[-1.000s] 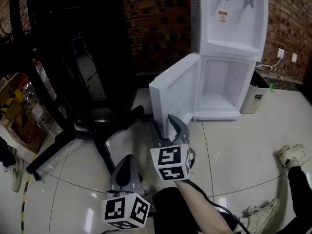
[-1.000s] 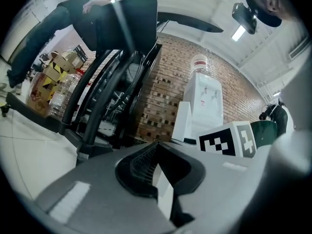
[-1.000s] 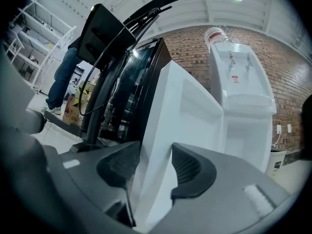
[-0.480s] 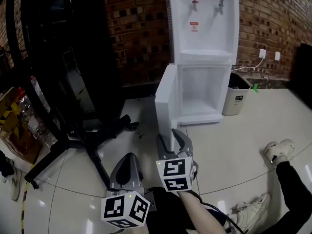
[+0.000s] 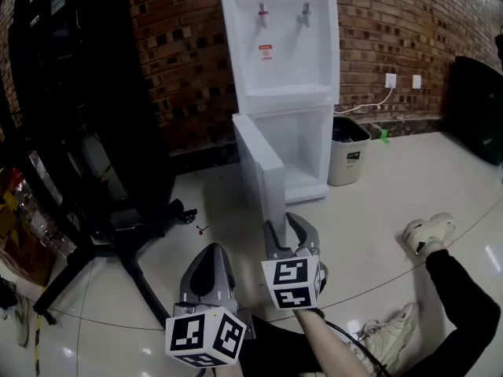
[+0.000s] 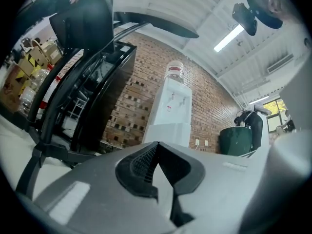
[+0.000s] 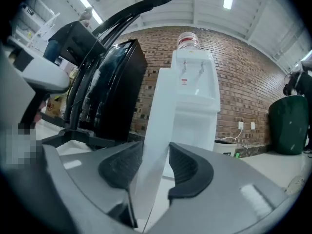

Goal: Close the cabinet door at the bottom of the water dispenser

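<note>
The white water dispenser [image 5: 279, 69] stands against the brick wall. Its bottom cabinet door [image 5: 259, 171] is swung out towards me, edge-on. My right gripper [image 5: 291, 228] is level, just in front of the door's lower free edge. In the right gripper view the door [image 7: 158, 111] fills the gap of the right gripper [image 7: 156, 155]. Its jaws are closing, and I cannot tell whether the pads touch the door. My left gripper [image 5: 211, 251] hangs lower left, away from the door. In its own view the left gripper [image 6: 157, 145] is shut with nothing in it.
A grey waste bin [image 5: 346, 151] stands right of the dispenser below a wall socket [image 5: 391, 79]. A black machine on a floor frame [image 5: 78, 132] takes up the left. A person's shoe [image 5: 428, 230] and dark-sleeved leg are at the right. A dark green bin [image 5: 475, 104] is far right.
Both grippers moved forward towards the dispenser, which slid left in the head view. The door now shows edge-on instead of broadside. The right jaws have narrowed and sit nearer the door's edge.
</note>
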`<state>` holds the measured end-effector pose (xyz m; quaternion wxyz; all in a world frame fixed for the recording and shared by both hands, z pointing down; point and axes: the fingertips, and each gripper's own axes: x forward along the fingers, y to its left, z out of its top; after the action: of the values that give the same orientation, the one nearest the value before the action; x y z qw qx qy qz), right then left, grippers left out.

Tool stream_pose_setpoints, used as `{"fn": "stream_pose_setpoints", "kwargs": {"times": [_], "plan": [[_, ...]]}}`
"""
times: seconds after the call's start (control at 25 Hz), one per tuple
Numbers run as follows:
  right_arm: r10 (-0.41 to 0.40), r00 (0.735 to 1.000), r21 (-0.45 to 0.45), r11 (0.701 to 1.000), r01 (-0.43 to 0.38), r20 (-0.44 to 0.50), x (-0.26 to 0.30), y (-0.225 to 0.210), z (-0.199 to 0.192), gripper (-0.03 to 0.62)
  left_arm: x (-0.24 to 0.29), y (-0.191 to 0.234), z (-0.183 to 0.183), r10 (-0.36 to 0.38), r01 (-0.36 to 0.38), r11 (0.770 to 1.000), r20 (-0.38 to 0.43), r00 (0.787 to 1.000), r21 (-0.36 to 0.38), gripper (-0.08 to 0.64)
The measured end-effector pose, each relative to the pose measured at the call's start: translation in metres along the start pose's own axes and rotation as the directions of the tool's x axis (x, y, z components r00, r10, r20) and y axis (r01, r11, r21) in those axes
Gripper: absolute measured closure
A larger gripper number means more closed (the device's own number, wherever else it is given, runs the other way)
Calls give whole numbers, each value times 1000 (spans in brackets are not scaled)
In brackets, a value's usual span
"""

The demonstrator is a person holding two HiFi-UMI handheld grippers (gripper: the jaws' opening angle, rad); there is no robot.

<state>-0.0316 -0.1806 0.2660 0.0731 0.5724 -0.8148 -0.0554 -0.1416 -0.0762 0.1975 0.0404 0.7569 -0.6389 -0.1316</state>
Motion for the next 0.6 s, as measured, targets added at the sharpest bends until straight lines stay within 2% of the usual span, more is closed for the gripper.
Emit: {"fn": "stream_pose_setpoints", "kwargs": {"times": [0.32,0.44,0.6], "plan": [[-82,996,18,996,82,-23,-4,-43,-5,423,22,-40,-6,-68,68,997,-12,998,22,543],[-108,994,23,994,109,-14,-3,-56,-8,456,31,-49,-10,-83,83,996,-21,996,23,543],[-126,992,36,991,127,-14,1,-74,-11,459,49,-61,-17,-104,106,994,-36,994,29,543]]}}
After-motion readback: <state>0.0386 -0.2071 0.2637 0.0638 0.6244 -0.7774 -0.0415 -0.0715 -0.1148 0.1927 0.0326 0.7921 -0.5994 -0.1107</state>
